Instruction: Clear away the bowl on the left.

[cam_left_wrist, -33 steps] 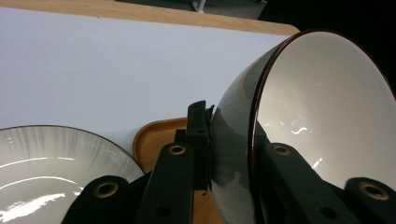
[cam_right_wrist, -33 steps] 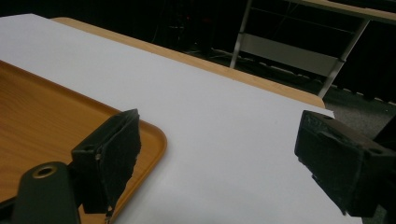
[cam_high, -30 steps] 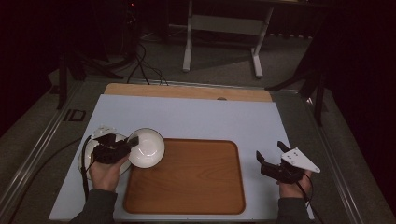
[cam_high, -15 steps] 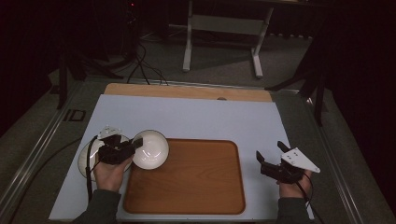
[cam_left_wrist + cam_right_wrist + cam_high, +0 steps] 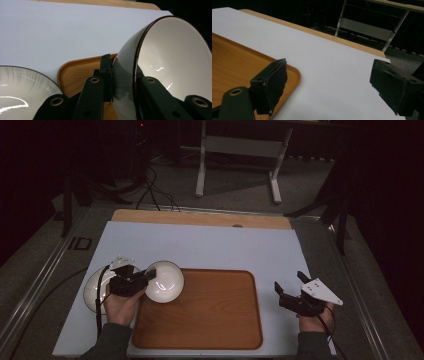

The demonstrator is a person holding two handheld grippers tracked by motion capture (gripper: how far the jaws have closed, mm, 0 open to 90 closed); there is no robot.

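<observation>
A white bowl with a dark rim hangs tilted over the left edge of the wooden tray. My left gripper is shut on the bowl's wall, one jaw outside and one inside. In the left gripper view the bowl fills the right side, pinched by the left gripper, with the tray's corner behind. My right gripper rests just right of the tray, open with nothing between its jaws. The right gripper view shows the right gripper over the white mat, beside the tray's corner.
A white plate lies on the mat under my left hand, and the plate also shows at the lower left of the left gripper view. The white mat covers the table. A metal stand is on the floor beyond.
My left gripper has carried the bowl a little to the right, off the plate and over the tray's left edge. The right gripper has stayed still.
</observation>
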